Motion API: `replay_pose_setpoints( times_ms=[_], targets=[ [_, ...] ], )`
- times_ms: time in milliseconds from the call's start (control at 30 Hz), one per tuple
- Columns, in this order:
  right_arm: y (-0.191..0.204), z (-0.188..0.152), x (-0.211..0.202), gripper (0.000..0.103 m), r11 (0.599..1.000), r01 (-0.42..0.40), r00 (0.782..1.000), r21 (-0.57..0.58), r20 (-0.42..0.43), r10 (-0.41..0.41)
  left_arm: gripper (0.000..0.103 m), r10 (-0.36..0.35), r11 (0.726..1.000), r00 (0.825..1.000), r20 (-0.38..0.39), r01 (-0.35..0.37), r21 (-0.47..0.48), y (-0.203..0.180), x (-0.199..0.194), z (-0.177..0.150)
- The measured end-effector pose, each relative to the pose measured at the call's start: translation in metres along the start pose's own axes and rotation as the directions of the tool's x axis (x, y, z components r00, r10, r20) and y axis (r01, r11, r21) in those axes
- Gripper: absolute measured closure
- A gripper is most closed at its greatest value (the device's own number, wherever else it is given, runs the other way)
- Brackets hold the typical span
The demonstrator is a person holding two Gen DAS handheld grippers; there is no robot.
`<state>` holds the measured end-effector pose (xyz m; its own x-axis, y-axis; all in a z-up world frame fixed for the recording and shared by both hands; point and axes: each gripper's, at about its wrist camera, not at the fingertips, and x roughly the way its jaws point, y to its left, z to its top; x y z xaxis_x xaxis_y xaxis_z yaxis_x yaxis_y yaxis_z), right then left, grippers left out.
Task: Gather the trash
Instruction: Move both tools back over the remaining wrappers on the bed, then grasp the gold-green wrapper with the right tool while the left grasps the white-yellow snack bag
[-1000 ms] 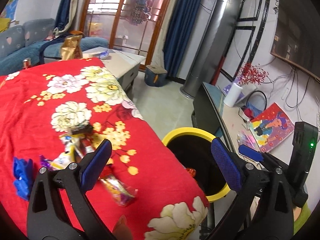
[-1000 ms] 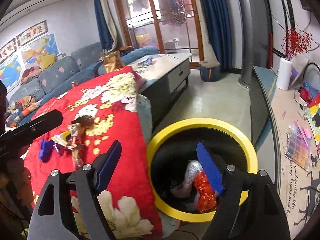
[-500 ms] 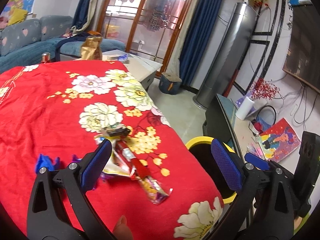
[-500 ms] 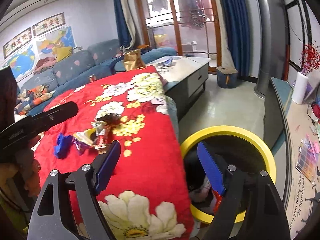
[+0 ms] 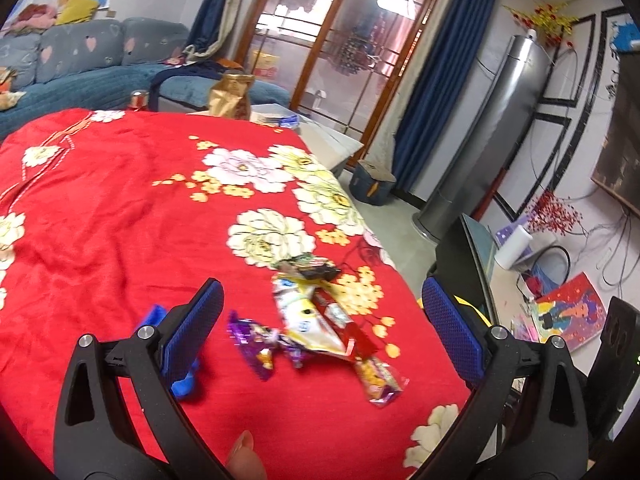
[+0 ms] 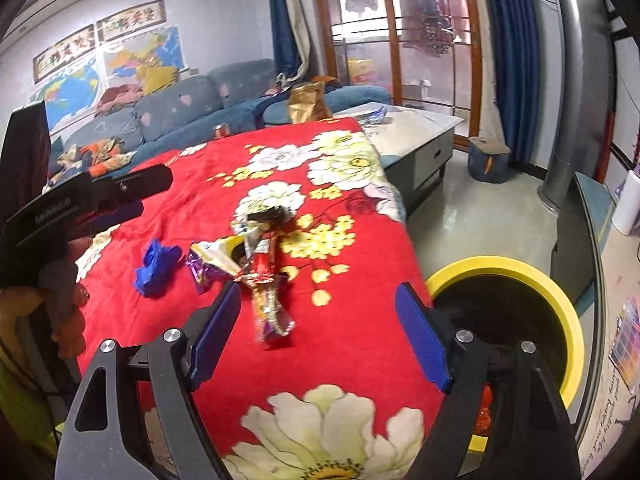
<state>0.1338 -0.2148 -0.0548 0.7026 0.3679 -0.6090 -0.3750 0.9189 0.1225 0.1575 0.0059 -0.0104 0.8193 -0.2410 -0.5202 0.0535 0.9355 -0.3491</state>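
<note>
Crinkled wrappers (image 5: 320,320) on red blanket (image 5: 120,220), just ahead of wide-open, empty left tool (image 5: 320,322)

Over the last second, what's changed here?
Both views swung from the yellow-rimmed bin toward the pile of wrappers on the red floral blanket; the wrappers now lie ahead of the left gripper and the right gripper. Nothing was grabbed or dropped. Both grippers stayed open and empty; the wrappers and the blue scrap haven't shifted.
</note>
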Motion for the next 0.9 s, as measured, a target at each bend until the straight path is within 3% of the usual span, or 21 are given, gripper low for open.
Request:
replay_pose_setpoints(
  times_ms=[333, 533, 633, 667, 833, 900],
  targets=[
    [0.023, -0.004, 0.026, 0.026, 0.999, -0.038, 0.998, -0.036, -0.051, 0.037, 0.013, 0.038, 0.999, 0.999, -0.013, -0.039, -0.036, 0.037, -0.013, -0.002],
    [0.028, -0.008, 0.049, 0.026, 0.998, -0.053, 0.994, -0.040, -0.103, 0.049, 0.031, 0.034, 0.998, 0.998, -0.049, -0.037, -0.051, 0.054, -0.017, -0.008],
    [0.029, -0.012, 0.060, 0.027, 0.998, -0.062, 0.990, -0.029, -0.131, 0.058, 0.039, -0.009, 0.999, 0.996, -0.089, 0.005, -0.050, 0.057, -0.014, -0.011],
    [0.029, -0.013, 0.064, 0.029, 0.998, -0.061, 0.989, -0.028, -0.139, 0.057, 0.046, -0.020, 0.999, 0.995, -0.100, 0.016, -0.048, 0.056, -0.013, -0.013],
    [0.029, -0.019, 0.080, 0.039, 0.997, -0.074, 0.981, -0.016, -0.182, 0.070, 0.054, -0.089, 0.996, 0.984, -0.157, 0.087, -0.018, 0.044, -0.001, -0.019],
    [0.028, -0.020, 0.084, 0.049, 0.997, -0.078, 0.978, -0.010, -0.194, 0.075, 0.057, -0.116, 0.993, 0.977, -0.180, 0.115, -0.016, 0.036, 0.008, -0.020]
  ],
)
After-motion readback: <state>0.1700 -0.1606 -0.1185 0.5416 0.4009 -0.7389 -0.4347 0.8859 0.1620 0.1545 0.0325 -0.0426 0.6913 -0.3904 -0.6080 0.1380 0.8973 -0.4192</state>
